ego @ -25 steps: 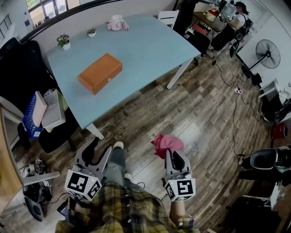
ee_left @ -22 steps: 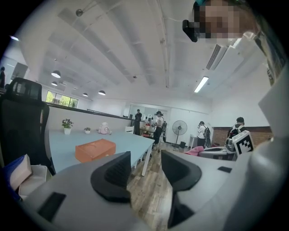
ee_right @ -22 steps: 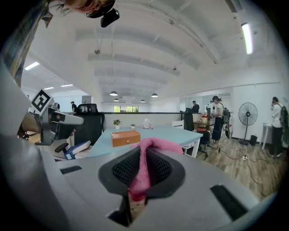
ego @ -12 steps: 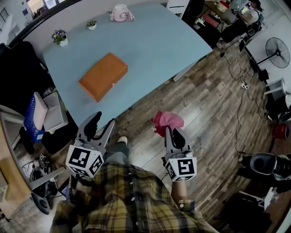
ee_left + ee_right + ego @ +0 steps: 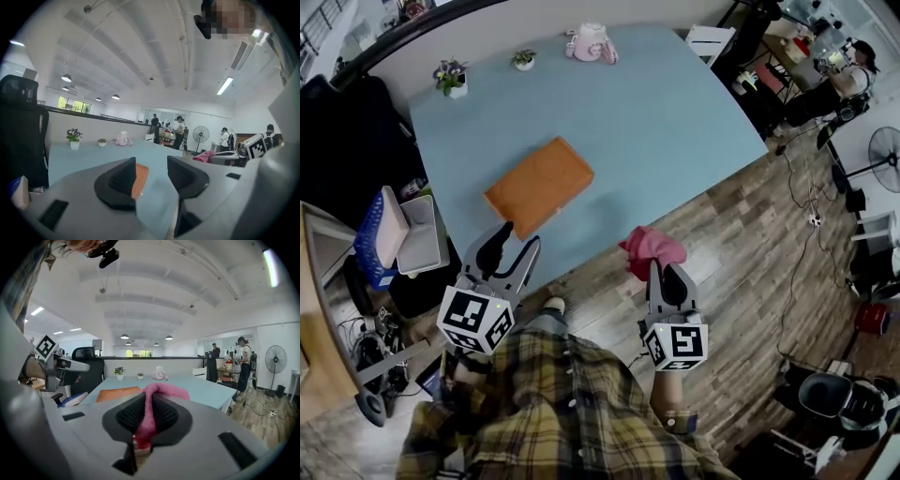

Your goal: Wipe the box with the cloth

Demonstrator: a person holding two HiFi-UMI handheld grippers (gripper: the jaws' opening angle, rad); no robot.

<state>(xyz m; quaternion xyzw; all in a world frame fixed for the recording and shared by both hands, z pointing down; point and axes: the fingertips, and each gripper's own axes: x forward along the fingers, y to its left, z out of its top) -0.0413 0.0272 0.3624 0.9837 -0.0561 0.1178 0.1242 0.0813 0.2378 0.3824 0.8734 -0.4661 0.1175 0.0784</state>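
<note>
Approach is the step in hand: we stand at the near edge of the blue table, and no wiping has begun. Our right gripper has its jaws pressed tight on the pink cloth, which bunches out past the tips, over the floor just off the table's edge. Our left gripper holds nothing, its jaws moderately parted and aimed toward the orange box. That box lies flat on the table, left of centre, apart from both grippers; its lid seems closed, though we cannot be sure. Next, we judge, the right gripper must carry the cloth forward and left onto the box top, while the left could steady the box.
</note>
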